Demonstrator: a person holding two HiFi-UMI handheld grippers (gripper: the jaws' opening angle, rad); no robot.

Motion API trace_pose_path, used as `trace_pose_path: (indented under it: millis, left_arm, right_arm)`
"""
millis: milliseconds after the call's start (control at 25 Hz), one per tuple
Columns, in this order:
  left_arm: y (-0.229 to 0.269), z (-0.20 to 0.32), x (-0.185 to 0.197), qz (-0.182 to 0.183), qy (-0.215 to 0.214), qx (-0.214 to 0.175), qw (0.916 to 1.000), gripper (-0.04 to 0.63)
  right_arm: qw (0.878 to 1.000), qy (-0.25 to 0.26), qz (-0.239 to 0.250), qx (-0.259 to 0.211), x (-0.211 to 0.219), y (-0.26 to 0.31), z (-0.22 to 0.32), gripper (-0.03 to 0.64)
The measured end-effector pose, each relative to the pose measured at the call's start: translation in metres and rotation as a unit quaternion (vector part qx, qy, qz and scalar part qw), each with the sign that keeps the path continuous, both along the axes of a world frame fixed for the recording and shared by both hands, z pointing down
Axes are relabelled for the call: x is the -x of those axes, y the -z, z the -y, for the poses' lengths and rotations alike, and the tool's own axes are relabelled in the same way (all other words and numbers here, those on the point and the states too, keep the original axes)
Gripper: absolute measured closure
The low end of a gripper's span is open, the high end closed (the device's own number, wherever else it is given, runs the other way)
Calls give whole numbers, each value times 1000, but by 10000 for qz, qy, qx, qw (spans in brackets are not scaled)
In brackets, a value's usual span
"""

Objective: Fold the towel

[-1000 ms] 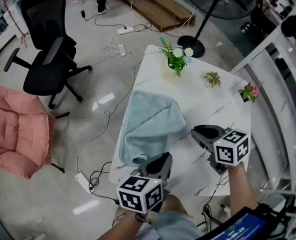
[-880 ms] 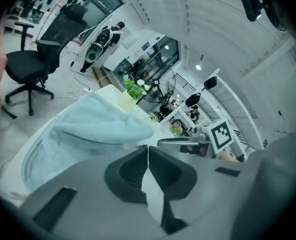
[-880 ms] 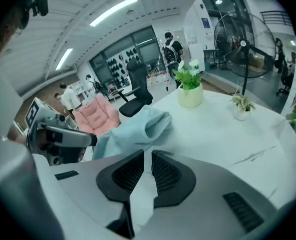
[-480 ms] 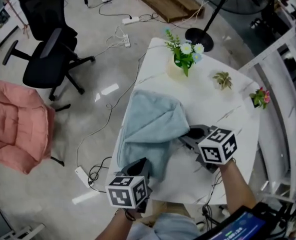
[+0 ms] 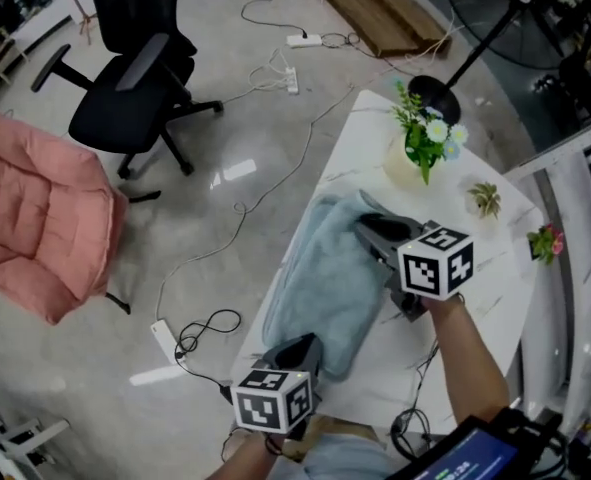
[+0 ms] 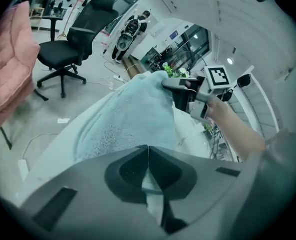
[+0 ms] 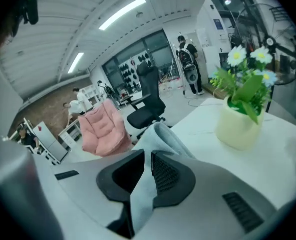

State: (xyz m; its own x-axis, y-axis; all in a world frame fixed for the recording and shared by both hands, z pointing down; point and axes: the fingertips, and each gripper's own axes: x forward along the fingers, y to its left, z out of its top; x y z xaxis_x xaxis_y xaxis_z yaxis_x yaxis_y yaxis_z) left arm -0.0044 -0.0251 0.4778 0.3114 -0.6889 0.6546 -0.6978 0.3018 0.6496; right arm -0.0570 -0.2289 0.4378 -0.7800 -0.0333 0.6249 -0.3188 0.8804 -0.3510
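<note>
Pinching the towel (image 5: 327,286) at two places, both grippers are keeping it spread along the left side of the white table (image 5: 480,268). The left gripper (image 5: 300,348) is clamping the near edge, jaws tight together on cloth, probably to anchor it. The right gripper (image 5: 367,232) is gripping a raised flap near the flower vase (image 5: 407,164) (its jaws have just been easing open slightly, cloth between them), seemingly for folding it over.

A white marble-patterned square surface (image 5: 360,153) carries a rumpled light blue terry towel (image 5: 330,288), a pale yellow vase of white flowers (image 5: 405,168), a small spiky green potted plant (image 5: 486,199) and a small pink-flowered potted plant (image 5: 545,241).
</note>
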Motion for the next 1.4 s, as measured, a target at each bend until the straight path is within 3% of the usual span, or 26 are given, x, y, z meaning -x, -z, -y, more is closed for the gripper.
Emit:
trace_pose_path:
  millis: [280,400,560,680,840,960,1160,1320,1400]
  left_arm:
    - [1,1,-3,-57,67,-2,10000,586]
    - [2,1,-2,-159,144,-45,9998,584]
    - [27,-8,9,-261,351,-405,9982,584]
    - [43,-22,33,37,697,-632,9956,584]
    - [36,-44,50,390,1066,-419,9927,576]
    - [23,-50,54,485,1170,-239,9917,483]
    - [9,-48,59,772,1059,16,9914,430]
    - [-2,-48,61,924,986,243,9905,435]
    - [-8,-48,63,1061,920,335,9895,472]
  right_arm:
    - [9971,572,-497,34,40,-44,7,551]
    - [9945,853,-609,-86,46,-39,1,527]
    - [9938,910,-477,-428,45,-9,-6,483]
    - [9923,924,-497,-656,46,1,-8,477]
    - [9916,961,-596,-626,49,-4,-13,454]
    - [9907,1048,-580,-647,54,-2,-19,446]
    - [9899,1037,-633,-731,55,-3,-20,445]
    - [9899,1024,-728,-659,57,-11,-20,440]
    - [9909,925,-803,-564,61,-17,-19,427]
